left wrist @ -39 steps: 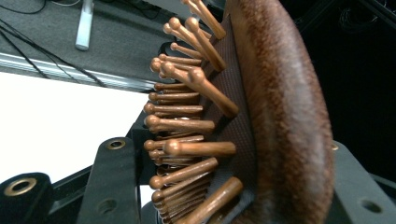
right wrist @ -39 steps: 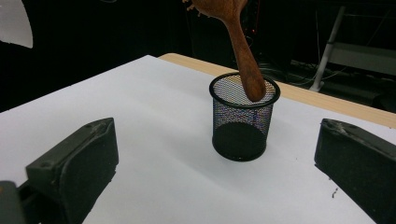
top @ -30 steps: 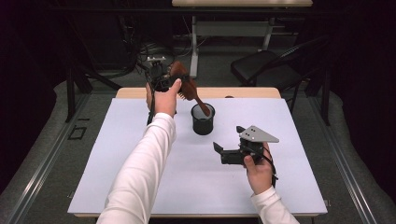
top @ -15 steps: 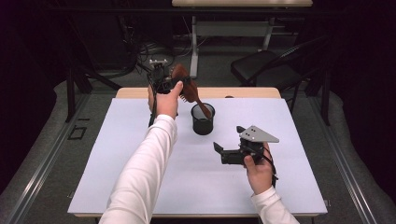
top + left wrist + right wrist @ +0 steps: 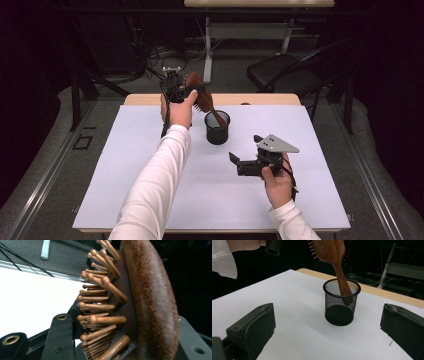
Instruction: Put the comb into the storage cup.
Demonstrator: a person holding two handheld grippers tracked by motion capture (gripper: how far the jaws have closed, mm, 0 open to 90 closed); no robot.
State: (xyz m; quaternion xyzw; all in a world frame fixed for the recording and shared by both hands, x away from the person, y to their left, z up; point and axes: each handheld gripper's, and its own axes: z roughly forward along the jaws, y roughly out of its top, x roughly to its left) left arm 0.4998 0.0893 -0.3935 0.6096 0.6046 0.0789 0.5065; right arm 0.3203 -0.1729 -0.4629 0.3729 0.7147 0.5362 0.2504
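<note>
A brown wooden hairbrush hangs tilted above a black mesh cup, with its handle end down inside the cup. My left gripper is shut on the brush head, whose wooden bristles sit between the jaws. The cup stands upright on the white table top. My right gripper is held low over the table in front of the cup, jaws wide open and pointing at it, with nothing between them.
The white table top has a wooden strip along its far edge. Behind the table stand a dark chair and a table's grey legs. Cables lie on the floor.
The brush handle has sunk slightly deeper into the cup. The right gripper has stayed in place.
</note>
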